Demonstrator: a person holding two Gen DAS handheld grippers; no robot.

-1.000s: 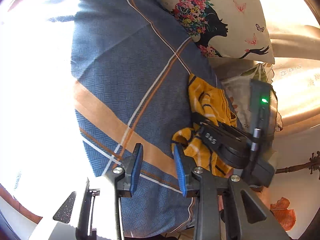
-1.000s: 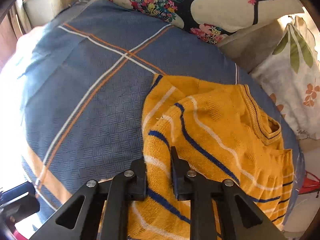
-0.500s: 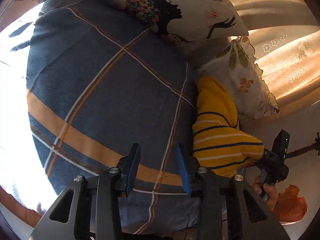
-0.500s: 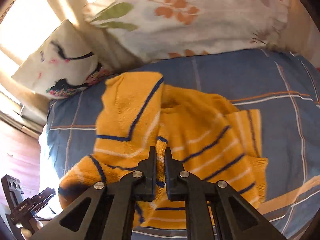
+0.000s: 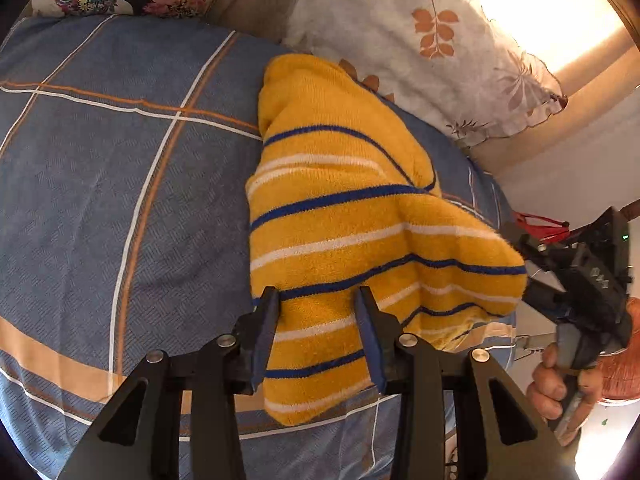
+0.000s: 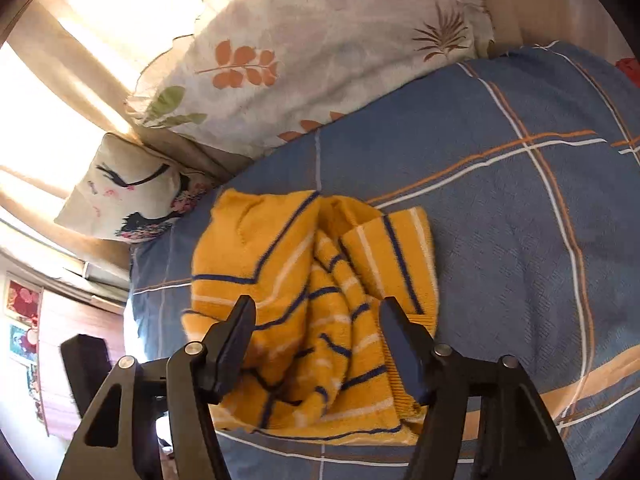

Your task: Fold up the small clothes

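Note:
A small yellow knit sweater (image 5: 340, 216) with blue and white stripes lies bunched and partly folded on the blue plaid bedspread (image 5: 120, 184). My left gripper (image 5: 316, 304) is open, its jaws over the sweater's near end. In the right wrist view the sweater (image 6: 312, 288) lies rumpled with loose folds. My right gripper (image 6: 316, 320) is open with its jaws wide apart just above the sweater's near edge. The right gripper's body also shows in the left wrist view (image 5: 580, 284), at the bed's right edge, held by a hand.
A white leaf-print pillow (image 5: 432, 40) and a cushion with a woman's silhouette (image 6: 132, 192) lean at the head of the bed. Bright curtains (image 6: 60, 60) hang behind them. The bedspread (image 6: 520, 200) stretches on both sides of the sweater.
My right gripper has opened and let go of the sweater, which now lies on the bed. My left gripper has swung right and moved over the sweater's near end.

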